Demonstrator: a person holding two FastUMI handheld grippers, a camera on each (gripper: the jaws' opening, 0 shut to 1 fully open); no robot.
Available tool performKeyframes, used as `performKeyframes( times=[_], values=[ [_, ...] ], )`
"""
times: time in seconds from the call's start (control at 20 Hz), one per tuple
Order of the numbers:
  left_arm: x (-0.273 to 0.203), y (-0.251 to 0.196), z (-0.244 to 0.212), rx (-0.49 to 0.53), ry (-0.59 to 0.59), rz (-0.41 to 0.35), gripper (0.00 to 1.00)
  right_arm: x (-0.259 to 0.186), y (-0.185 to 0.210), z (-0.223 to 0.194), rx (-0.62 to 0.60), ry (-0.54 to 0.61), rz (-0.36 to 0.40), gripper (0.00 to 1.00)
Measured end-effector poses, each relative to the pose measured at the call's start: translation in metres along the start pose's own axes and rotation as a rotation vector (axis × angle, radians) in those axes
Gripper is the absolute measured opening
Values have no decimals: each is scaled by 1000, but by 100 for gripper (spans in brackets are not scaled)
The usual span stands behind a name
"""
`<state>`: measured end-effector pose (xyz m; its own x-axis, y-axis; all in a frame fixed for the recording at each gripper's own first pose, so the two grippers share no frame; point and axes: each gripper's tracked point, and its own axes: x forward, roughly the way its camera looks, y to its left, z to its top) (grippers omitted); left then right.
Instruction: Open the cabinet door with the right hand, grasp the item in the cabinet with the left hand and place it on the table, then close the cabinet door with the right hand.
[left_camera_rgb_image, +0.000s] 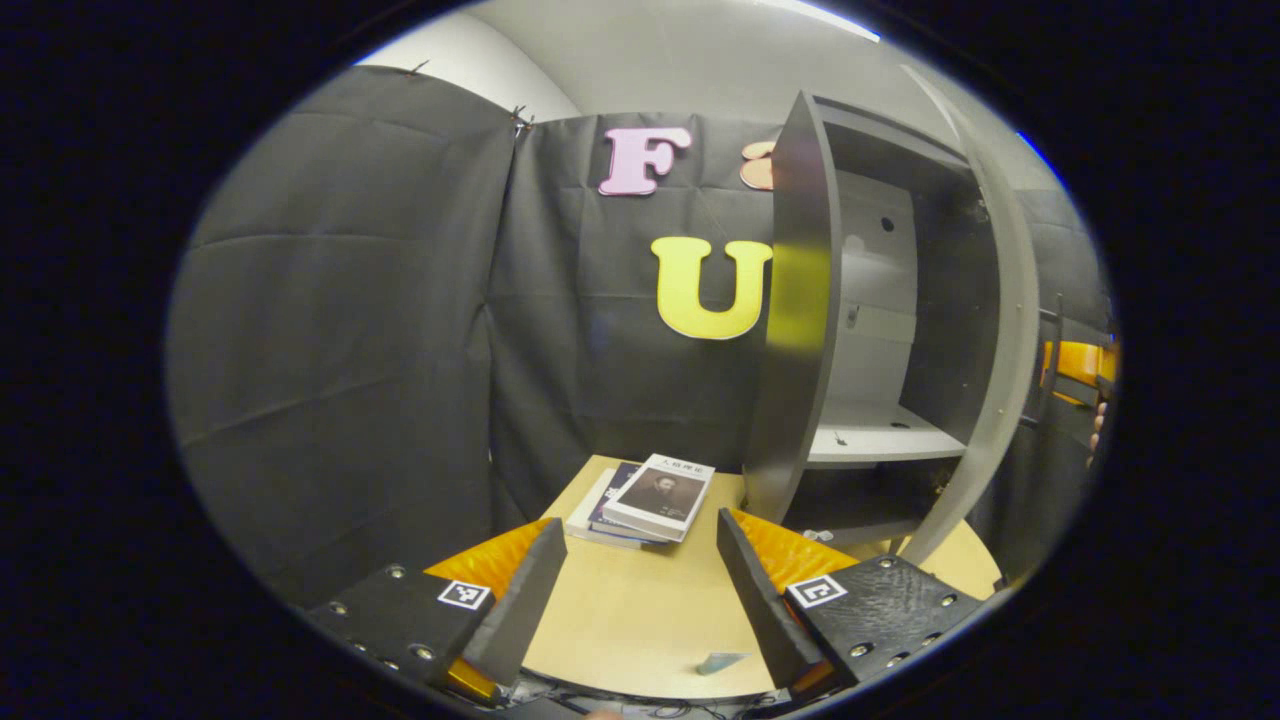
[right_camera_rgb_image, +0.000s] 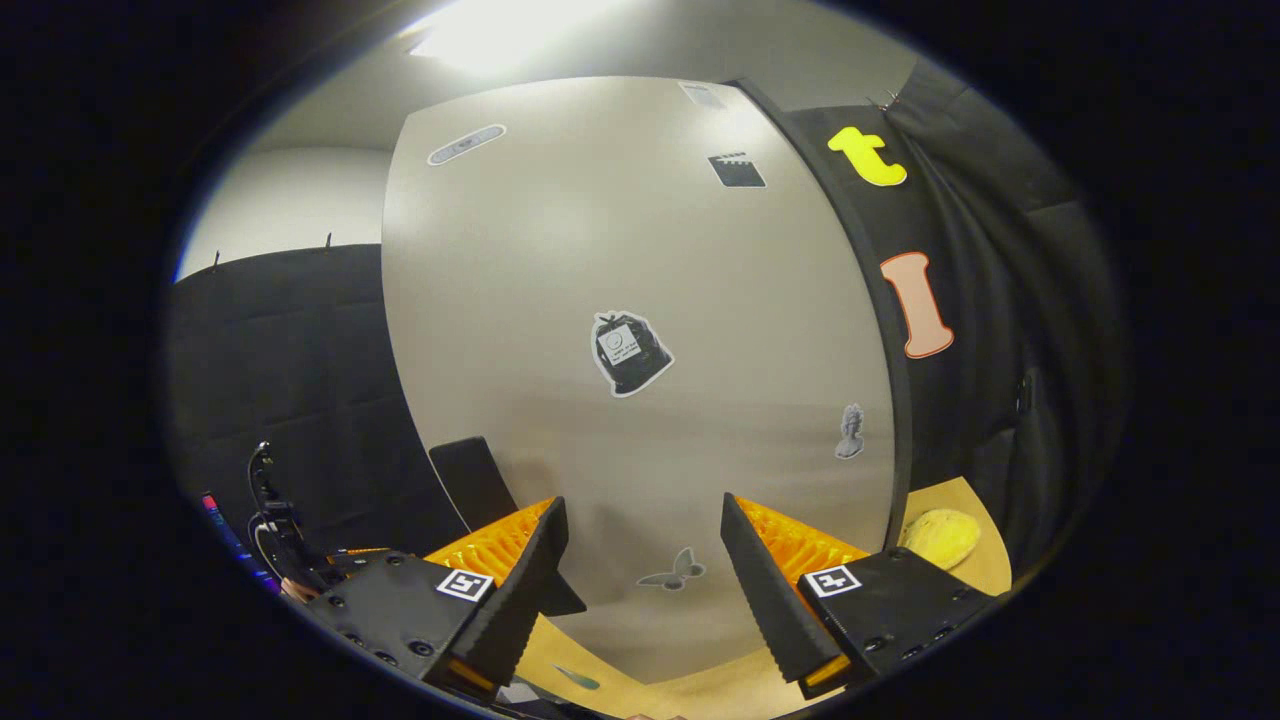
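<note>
The books (left_camera_rgb_image: 655, 497) lie stacked on the table (left_camera_rgb_image: 640, 620) beside the cabinet (left_camera_rgb_image: 930, 300), apparently already taken out, so the left gripper (left_camera_rgb_image: 640, 590) hangs wide and empty while the right gripper (right_camera_rgb_image: 640, 580), also wide, faces the door (right_camera_rgb_image: 640, 300), likely to close it.

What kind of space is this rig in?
Likely a staged recording booth, not a real home: black cloth walls, a small round wooden table holding stacked books, and an open grey cabinet standing on it.
</note>
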<state>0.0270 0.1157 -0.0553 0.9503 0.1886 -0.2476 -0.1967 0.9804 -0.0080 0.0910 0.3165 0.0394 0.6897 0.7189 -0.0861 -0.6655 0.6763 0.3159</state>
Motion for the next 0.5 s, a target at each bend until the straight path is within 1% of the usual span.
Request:
performKeyframes(
  times=[0.15,0.25,0.35,0.5],
  values=[
    [6,-4,-6,-15,26,-6,92,18,4,1,-5,23,-33,97],
    [11,-15,0,-18,20,-34,92,19,9,8,4,20,-33,97],
    [13,-21,10,-2,-4,-41,92,17,1,15,3,13,-50,97],
    [15,-37,31,38,-35,-54,92,11,-19,28,-15,-11,-98,97]
  ],
)
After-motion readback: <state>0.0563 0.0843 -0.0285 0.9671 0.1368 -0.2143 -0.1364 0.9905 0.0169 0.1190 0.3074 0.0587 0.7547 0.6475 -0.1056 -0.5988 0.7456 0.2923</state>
